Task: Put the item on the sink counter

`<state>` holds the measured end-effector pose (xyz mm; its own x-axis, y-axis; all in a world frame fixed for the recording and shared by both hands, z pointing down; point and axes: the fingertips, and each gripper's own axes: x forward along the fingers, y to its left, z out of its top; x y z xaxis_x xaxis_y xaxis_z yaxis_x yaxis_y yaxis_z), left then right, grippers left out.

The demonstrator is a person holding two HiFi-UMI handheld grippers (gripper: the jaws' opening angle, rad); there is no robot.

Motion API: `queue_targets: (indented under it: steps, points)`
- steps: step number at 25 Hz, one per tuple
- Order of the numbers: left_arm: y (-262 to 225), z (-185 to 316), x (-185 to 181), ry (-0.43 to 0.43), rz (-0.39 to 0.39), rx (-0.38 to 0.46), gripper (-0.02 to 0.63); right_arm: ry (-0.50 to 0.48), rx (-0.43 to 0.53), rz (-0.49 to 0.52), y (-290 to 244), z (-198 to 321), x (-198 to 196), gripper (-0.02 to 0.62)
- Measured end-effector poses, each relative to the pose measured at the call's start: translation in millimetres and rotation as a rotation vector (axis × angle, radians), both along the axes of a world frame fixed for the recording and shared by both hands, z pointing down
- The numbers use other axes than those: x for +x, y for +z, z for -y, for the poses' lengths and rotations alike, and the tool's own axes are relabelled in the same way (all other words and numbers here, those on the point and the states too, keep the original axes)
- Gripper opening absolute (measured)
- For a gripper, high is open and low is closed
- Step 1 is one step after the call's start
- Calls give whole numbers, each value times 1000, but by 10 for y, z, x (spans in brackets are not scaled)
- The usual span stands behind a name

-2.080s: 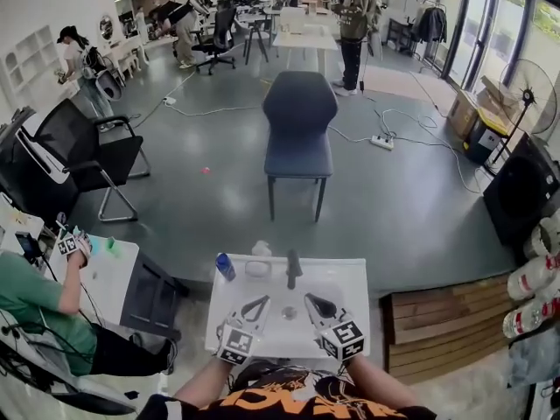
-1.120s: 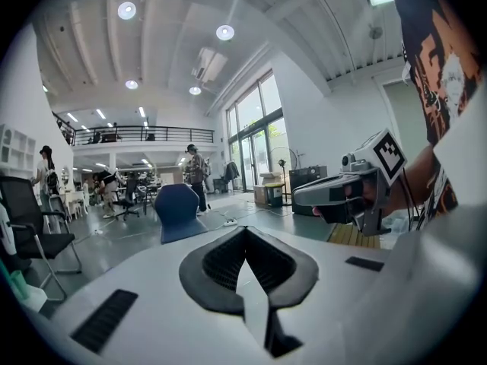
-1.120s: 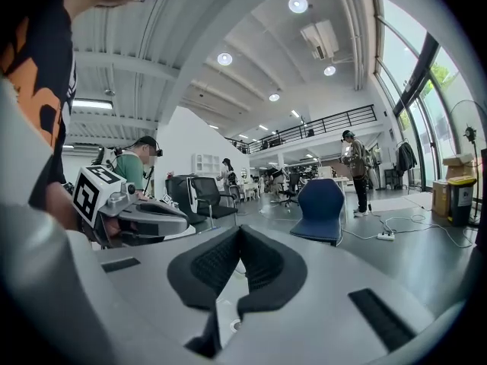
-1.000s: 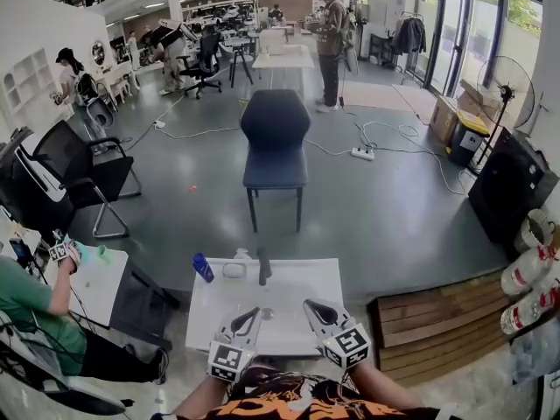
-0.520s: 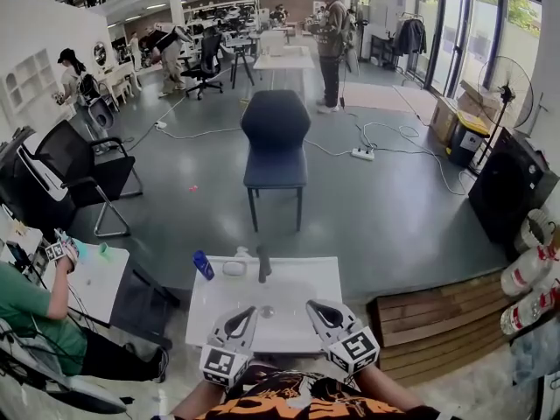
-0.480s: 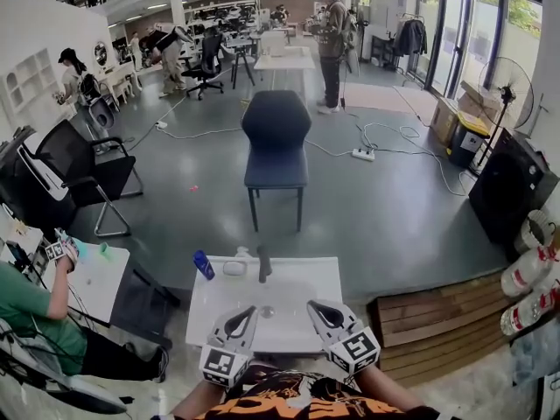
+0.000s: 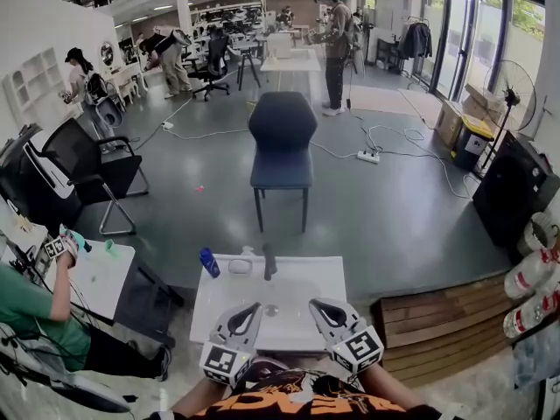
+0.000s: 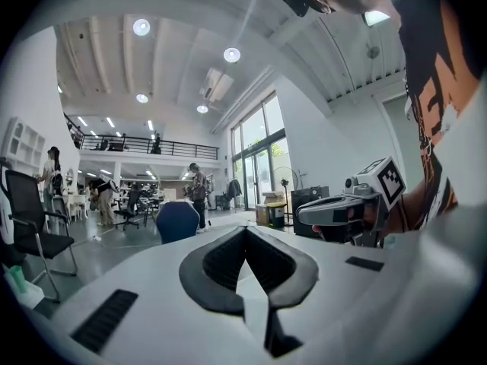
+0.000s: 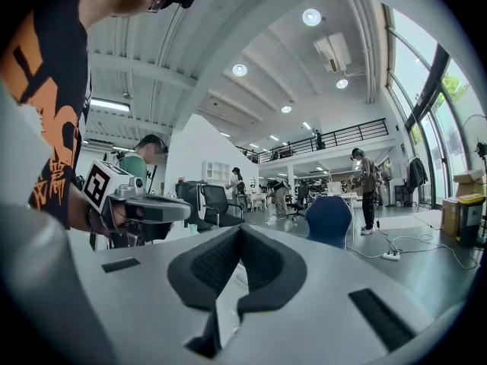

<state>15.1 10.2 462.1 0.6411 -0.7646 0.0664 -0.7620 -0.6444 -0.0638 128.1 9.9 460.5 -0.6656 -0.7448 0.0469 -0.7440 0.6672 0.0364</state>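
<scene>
room: big open office, grey floor, blue chair beyond white sink counter
counter: faucet at back edge, drain mid-basin, small white round thing just left of faucet
item: unclear which; probably blue bottle, upright at or just off far left corner, cannot tell if fully on top; not held
left gripper: jaws together, nothing between, level over near edge of basin
right gripper: also closed and empty, close beside left
stage: judged idle, either before pickup or after placing; no carry under way
risk 1: reaching for bottle with jaws closed, could poke and tip it off corner
risk 2: bottle close to white round thing, wide grab could shove neighbour into basin
risk 3: grippers side by side, possible clash if both reach together
</scene>
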Motion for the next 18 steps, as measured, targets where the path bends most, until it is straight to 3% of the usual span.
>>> queue_targets:
  steps: [18]
  points:
    - [-88, -31, 207, 48, -15, 21, 19, 3, 18, -6, -93, -37, 51, 14]
